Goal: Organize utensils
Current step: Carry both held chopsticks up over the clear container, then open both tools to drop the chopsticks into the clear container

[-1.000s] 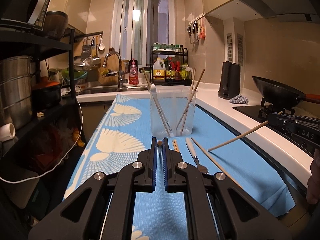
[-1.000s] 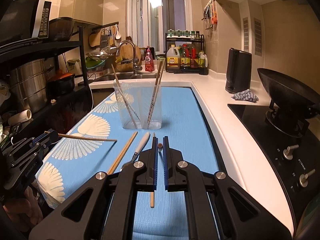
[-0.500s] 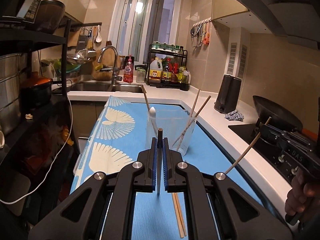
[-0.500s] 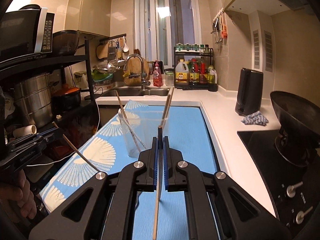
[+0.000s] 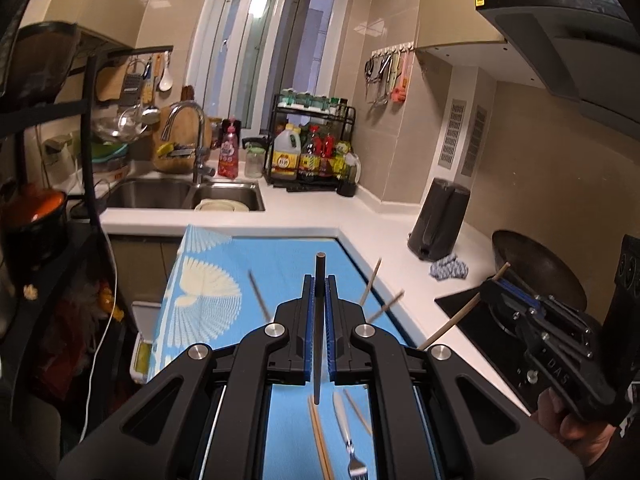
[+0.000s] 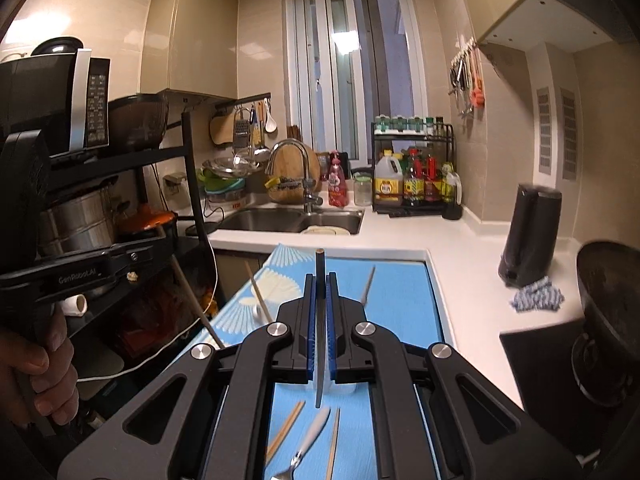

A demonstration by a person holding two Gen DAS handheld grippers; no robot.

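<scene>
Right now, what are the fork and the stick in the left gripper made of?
The fork looks like shiny metal at the prongs, with a smooth white handle, maybe plastic or ceramic. The stick in the left gripper looks like wood or bamboo with a dark matte finish; hard to be sure.

Sink point(image 5: 224, 194), faucet point(image 5: 196, 140) — kettle point(image 5: 438, 220) beside rag point(image 5: 449, 268).

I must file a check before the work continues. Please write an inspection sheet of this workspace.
Surface: blue mat with white fan pattern on a white counter.
Job's things: fork and loose chopsticks lying on the mat; more chopsticks stand behind the left gripper.
Clutter: checked cloth, black kettle, wok.
Grippers: left gripper shut on a chopstick; right gripper shut on another chopstick.
Cables: white cable hanging at the rack.
Surroundings: sink, bottle rack, window.
</scene>
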